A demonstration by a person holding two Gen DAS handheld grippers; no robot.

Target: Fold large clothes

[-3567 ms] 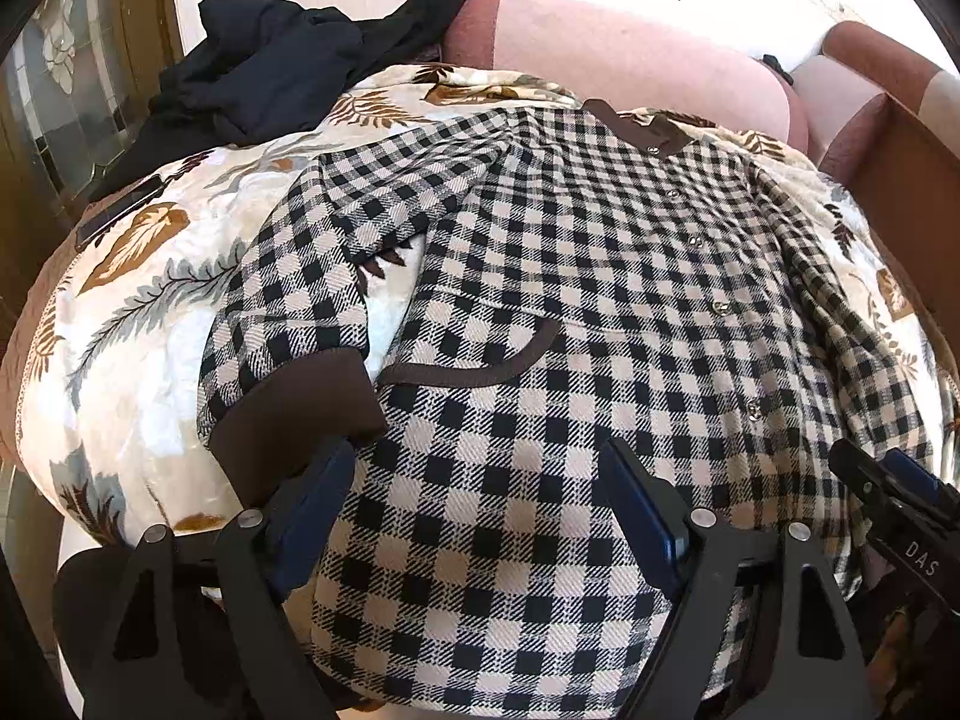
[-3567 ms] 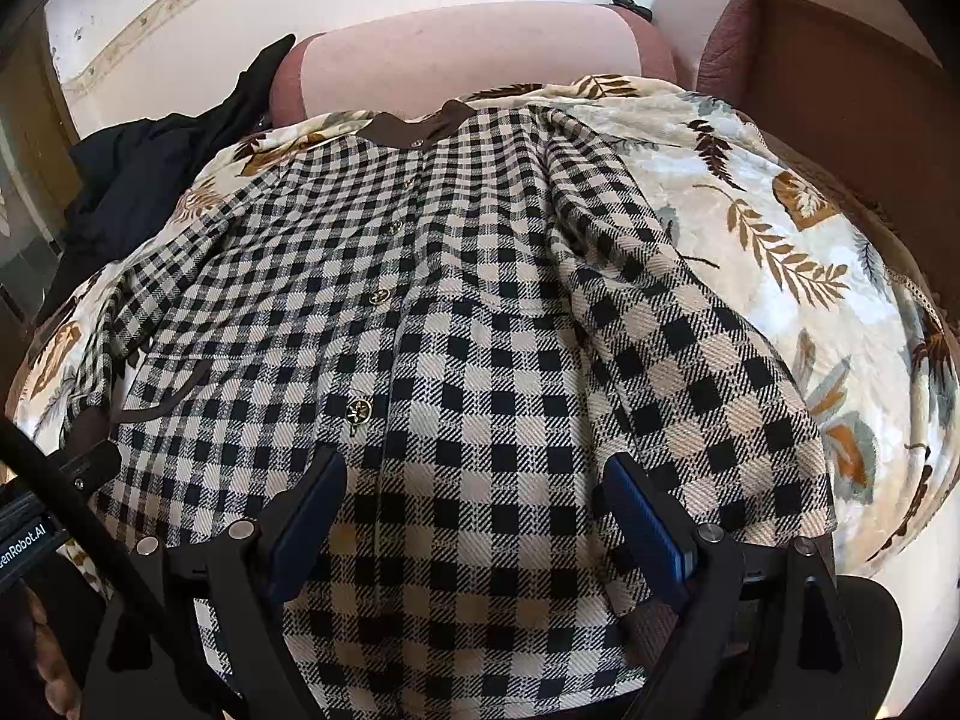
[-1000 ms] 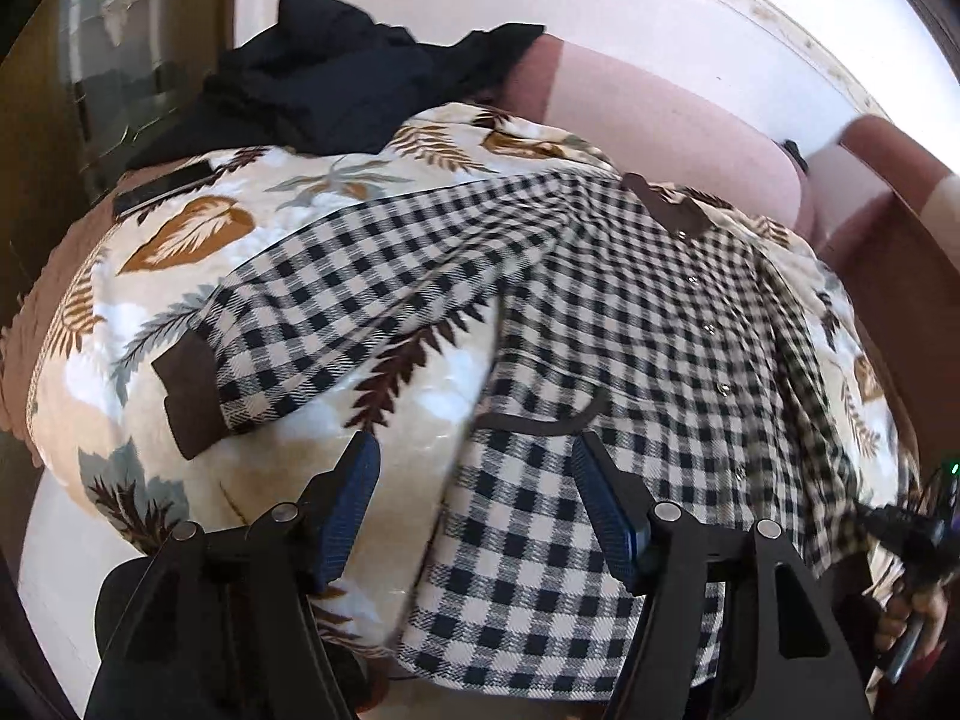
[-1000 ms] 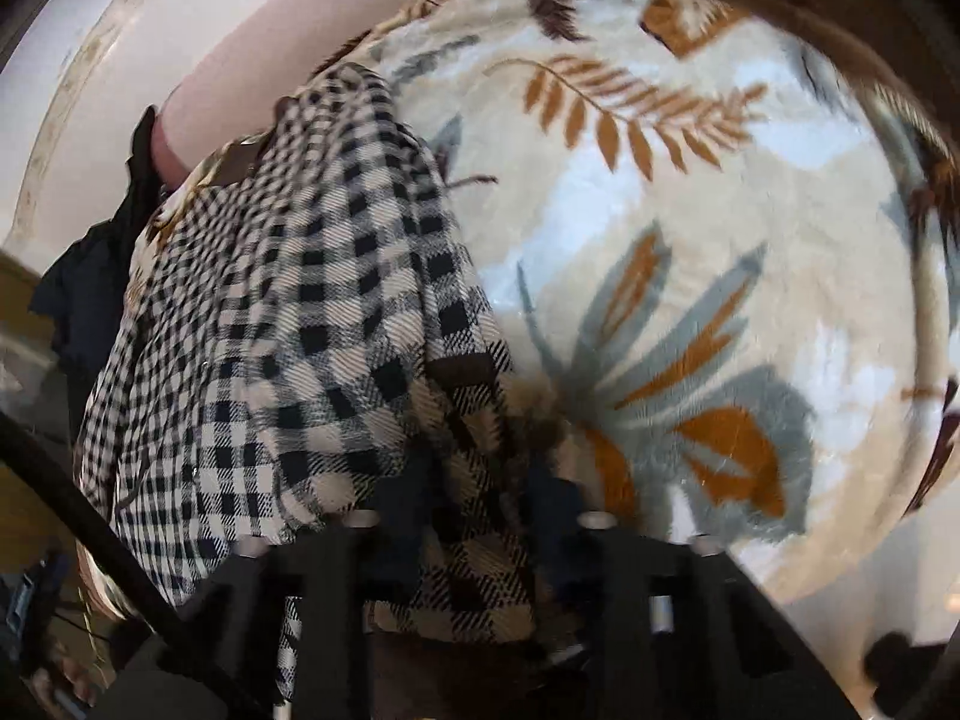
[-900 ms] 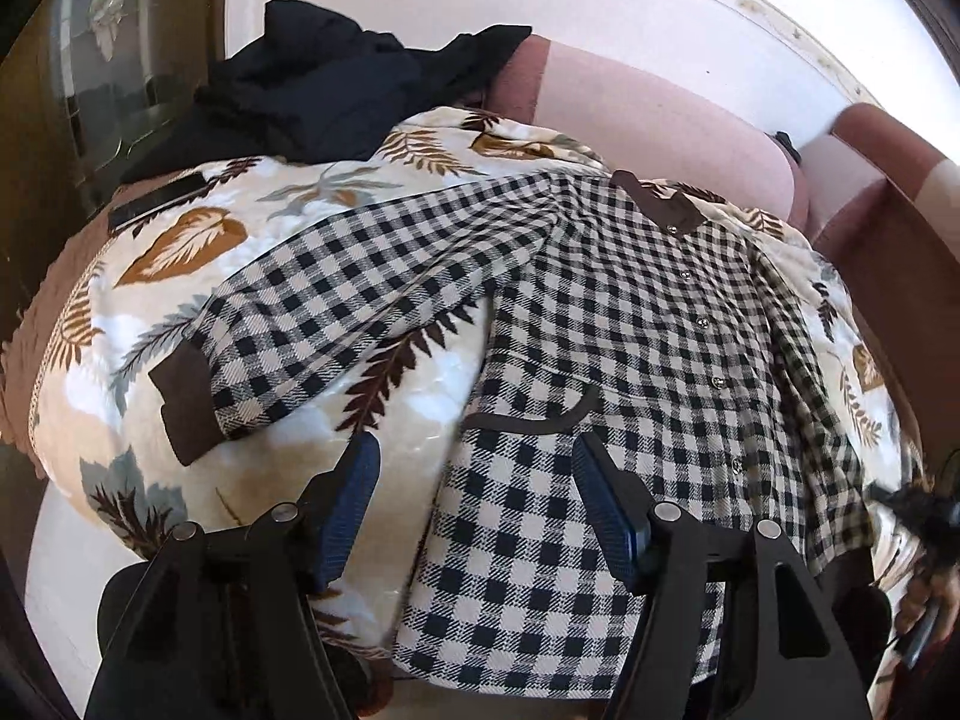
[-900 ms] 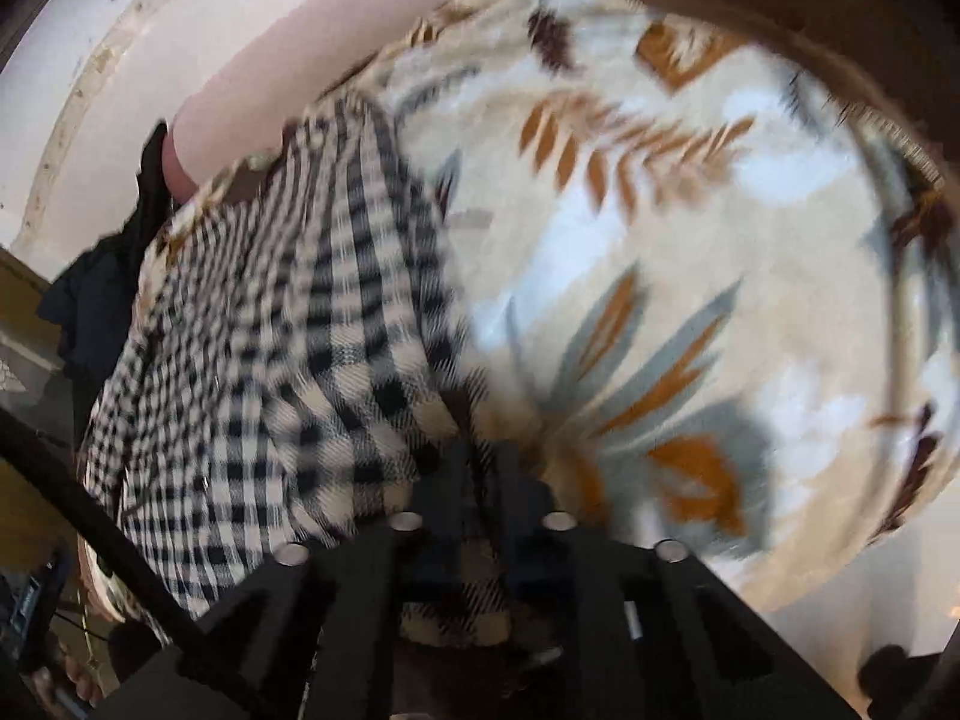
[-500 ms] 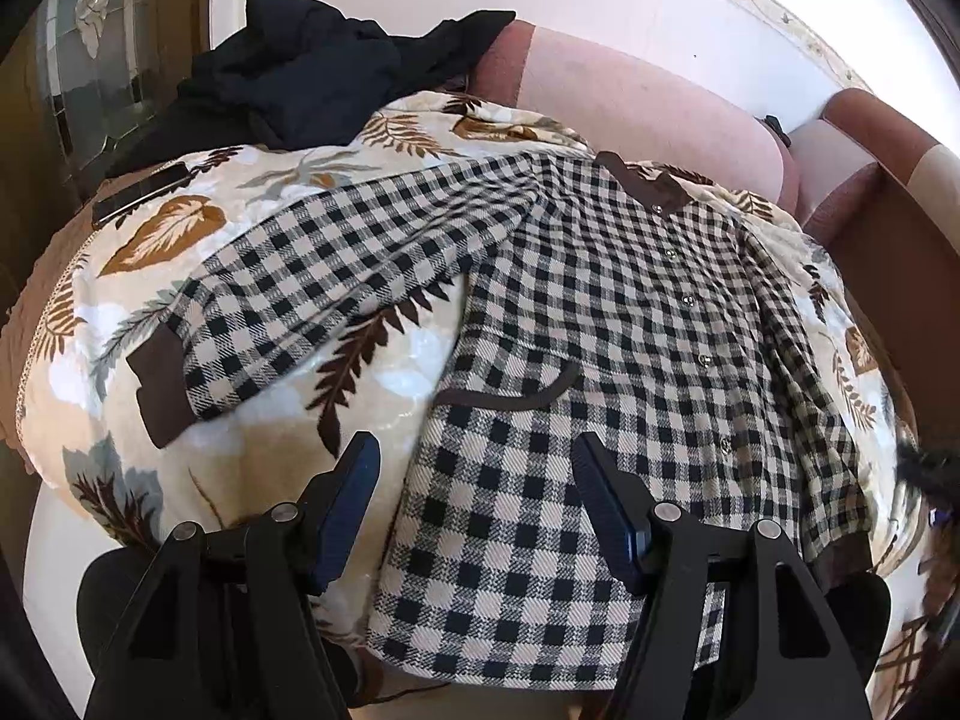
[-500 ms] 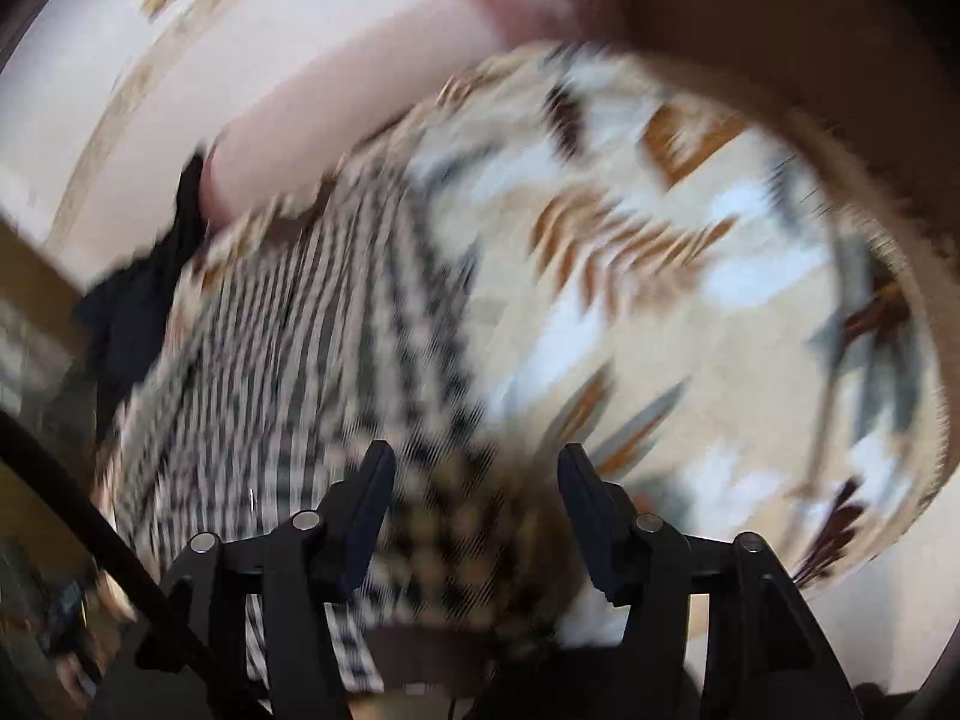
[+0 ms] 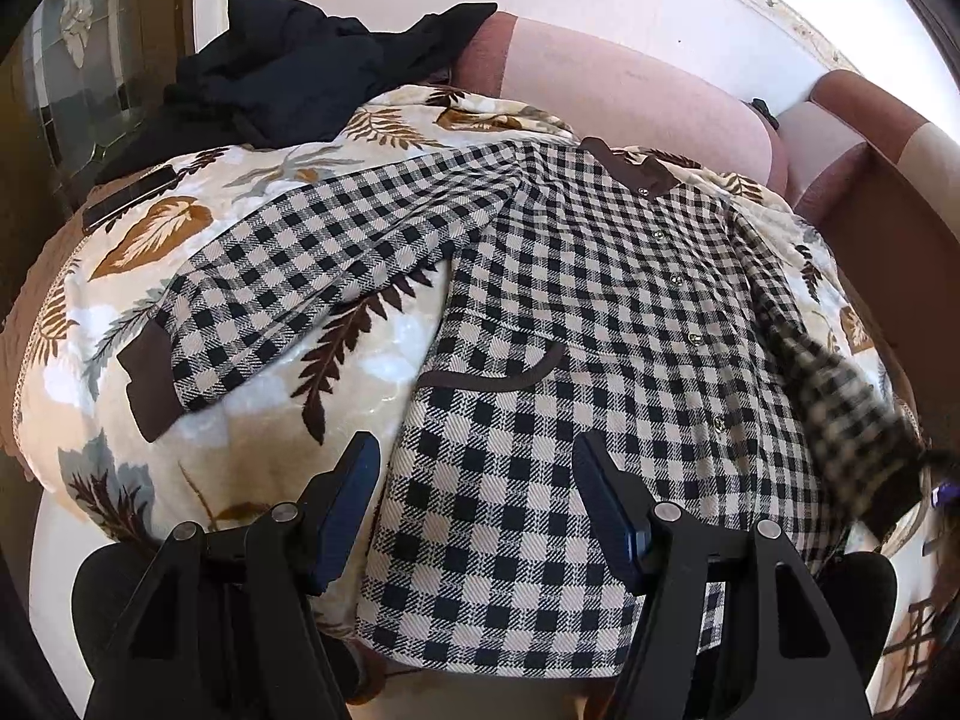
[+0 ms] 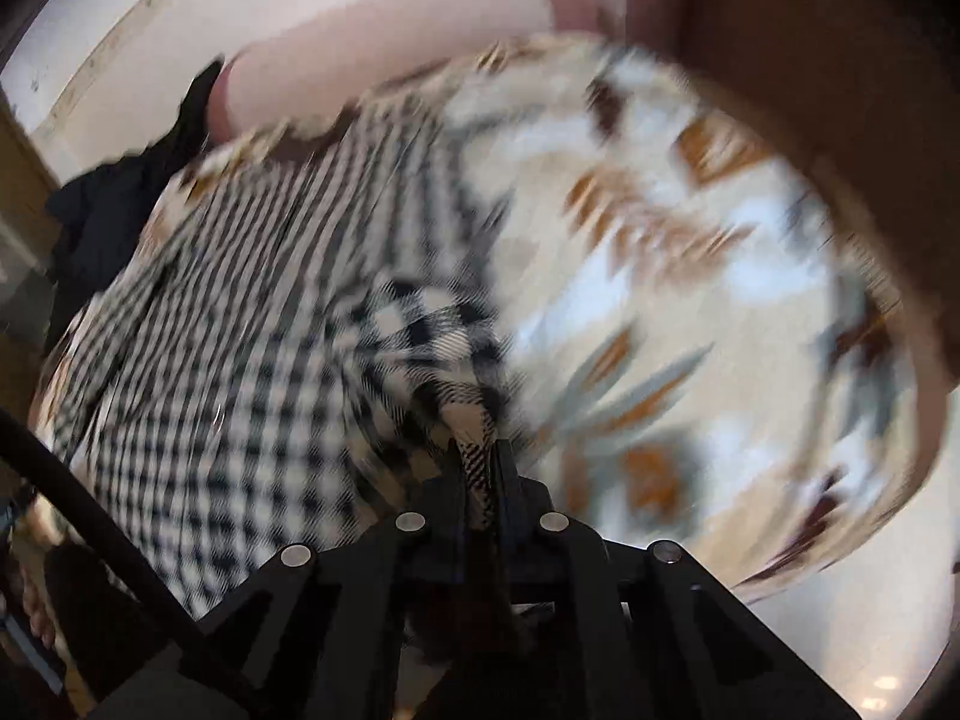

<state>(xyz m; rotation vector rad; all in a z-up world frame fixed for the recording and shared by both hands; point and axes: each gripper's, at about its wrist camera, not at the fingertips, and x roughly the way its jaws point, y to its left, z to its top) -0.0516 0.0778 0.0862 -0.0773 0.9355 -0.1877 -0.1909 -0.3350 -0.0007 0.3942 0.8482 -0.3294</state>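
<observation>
Left wrist view: a black-and-cream checked shirt [image 9: 600, 360] with brown collar and cuffs lies button-side up across the frame's middle on a leaf-print blanket [image 9: 252, 420], one sleeve stretched toward the left edge. The left gripper [image 9: 480, 516] hovers spread over its hem. The right gripper [image 10: 480, 480], closing, pinches blurred checked cloth at lower centre of its own view

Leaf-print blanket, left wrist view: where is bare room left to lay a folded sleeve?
Bare blanket shows between the spread sleeve's brown cuff and the checked shirt body's side edge, ahead of the open left gripper. A narrower strip lies beyond that sleeve, bordered by the black clothes and a dark flat object. The middle is shirt-covered.
</observation>
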